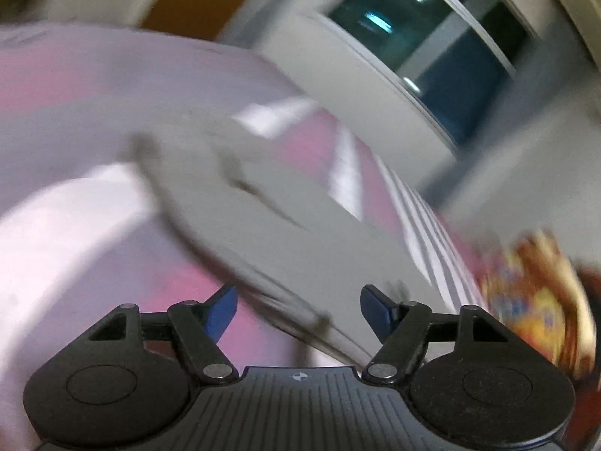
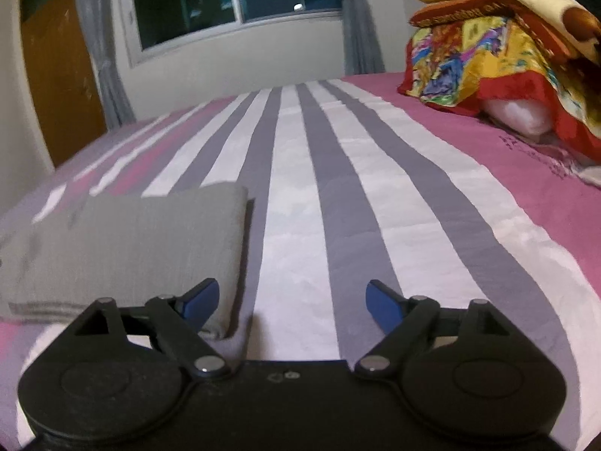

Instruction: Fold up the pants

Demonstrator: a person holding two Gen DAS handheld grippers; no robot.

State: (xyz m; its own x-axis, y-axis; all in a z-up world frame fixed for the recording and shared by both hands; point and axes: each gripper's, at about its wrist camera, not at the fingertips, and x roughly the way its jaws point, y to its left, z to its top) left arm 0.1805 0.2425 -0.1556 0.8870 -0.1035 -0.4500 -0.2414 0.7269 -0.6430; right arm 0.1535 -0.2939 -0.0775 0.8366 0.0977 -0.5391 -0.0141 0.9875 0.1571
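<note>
Hand-held gripper [image 2: 293,302] beside folded pants [image 2: 124,240]

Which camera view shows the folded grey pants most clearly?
The right wrist view: the folded grey fabric pants lie sharp and flat on the striped pink bedspread. The left wrist view shows them too, but tilted and motion-blurred.

Folded pants [image 2: 124,248] lie on the bed [image 2: 375,225], blankets [image 2: 499,56] far right.
</note>
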